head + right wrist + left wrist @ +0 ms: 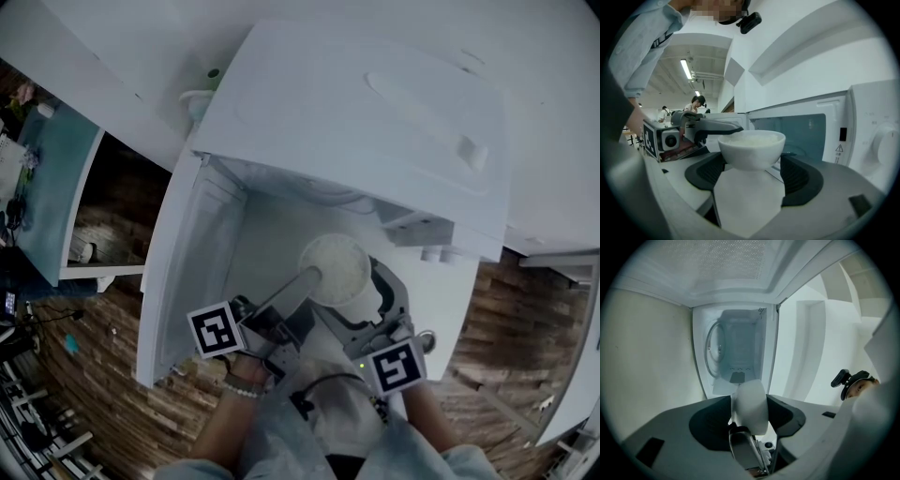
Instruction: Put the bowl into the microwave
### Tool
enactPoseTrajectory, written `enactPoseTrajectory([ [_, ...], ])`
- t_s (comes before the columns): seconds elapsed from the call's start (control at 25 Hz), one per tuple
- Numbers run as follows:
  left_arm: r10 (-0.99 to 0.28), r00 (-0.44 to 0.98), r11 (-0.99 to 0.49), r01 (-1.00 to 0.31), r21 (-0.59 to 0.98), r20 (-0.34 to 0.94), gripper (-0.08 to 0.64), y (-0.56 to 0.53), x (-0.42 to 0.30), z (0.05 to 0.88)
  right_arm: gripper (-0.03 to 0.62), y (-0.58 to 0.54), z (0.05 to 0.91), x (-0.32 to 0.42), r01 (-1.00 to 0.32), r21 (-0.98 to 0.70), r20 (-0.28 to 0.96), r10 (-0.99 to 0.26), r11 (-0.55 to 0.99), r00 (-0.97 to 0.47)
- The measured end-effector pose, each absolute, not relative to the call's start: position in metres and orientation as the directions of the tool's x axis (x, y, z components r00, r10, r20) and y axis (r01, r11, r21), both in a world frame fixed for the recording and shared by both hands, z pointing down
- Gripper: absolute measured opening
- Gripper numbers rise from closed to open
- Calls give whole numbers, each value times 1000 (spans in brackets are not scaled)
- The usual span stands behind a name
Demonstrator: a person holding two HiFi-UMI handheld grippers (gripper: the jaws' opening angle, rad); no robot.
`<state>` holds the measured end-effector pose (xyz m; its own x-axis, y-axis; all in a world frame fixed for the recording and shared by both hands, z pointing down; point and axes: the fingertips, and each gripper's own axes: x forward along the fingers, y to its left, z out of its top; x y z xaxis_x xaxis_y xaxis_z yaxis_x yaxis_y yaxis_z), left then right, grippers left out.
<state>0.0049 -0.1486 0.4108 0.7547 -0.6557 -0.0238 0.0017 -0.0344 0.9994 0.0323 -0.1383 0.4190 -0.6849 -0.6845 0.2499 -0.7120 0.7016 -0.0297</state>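
- The white bowl sits at the centre of the head view. It is held above the white table, just in front of the microwave's open front. It is filled almost to the rim with something white that I cannot identify.
- The right hand-held gripper is grasping the bowl. In its own view the bowl stands upright between the two dark pads, with one pad against each side of its wall.
- The left hand-held gripper is clenched on the bowl's rim at the bowl's lower left in the head view. In its own view the white wall fills the narrow gap between its jaws. In the right gripper view its long dark jaw lies on the rim's left edge.
- The marker cubes show at the bottom of the head view, one on each side of the person's forearms.
- The microwave fills the upper centre of the head view. Its door is swung open toward the left.
- In the left gripper view the lit cavity is straight ahead beyond the bowl. A round turntable shows at its left side.
- In the right gripper view a teal window is right of centre, and a dial is at the right edge.
- A wooden floor shows at the lower left of the head view.
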Motion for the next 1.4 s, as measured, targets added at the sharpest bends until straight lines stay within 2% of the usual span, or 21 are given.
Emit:
enactPoseTrajectory([
  [0.48, -663, 749, -50, -75, 996, 23, 213, -176, 0, 438, 389, -163, 452, 30, -750, -33, 315, -706, 660, -635],
  [1.04, -712, 701, -87, -136, 987, 34, 204, -222, -15, 456, 387, -207, 470, 17, -767, -10, 336, -720, 642, -607],
  [1.4, -728, 679, -82, -221, 972, 93, 181, -248, -20, 466, 383, -232, 476, 10, -771, 26, 356, -727, 636, -587],
])
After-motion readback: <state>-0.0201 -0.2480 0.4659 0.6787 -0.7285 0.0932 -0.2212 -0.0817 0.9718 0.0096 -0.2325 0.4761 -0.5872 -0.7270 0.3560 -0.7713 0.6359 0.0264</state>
